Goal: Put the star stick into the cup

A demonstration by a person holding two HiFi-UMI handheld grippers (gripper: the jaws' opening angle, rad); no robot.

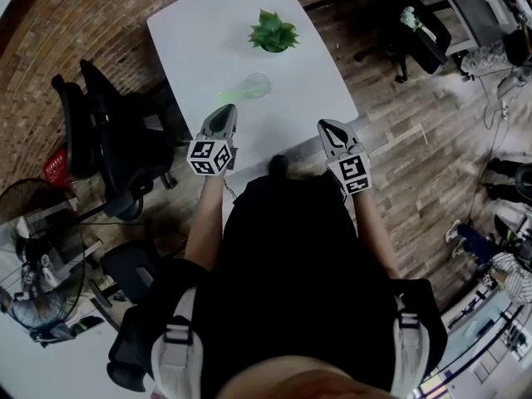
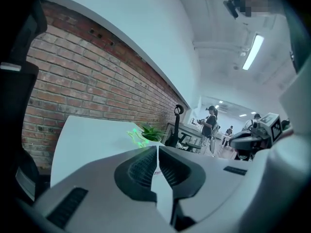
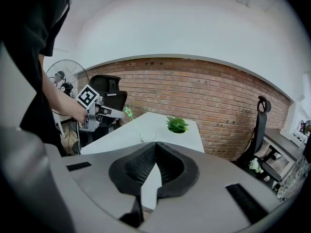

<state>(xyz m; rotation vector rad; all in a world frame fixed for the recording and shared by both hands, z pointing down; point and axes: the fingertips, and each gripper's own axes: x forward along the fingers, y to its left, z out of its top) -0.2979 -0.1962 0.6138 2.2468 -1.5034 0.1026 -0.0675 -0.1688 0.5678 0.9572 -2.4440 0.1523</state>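
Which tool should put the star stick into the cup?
The left tool. Its jaws are shut on the star stick, and the cup stands just ahead of it on the table. The right tool is shut on nothing and sits farther from the cup.

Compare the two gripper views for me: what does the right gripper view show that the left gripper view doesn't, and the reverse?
Only the right gripper view: the clear cup on the table, the left gripper seen from outside, shut on the star stick, and a fan. Only the left gripper view: the right gripper and people standing in the background. Both: the star stick, the potted plant, the white table and the brick wall.
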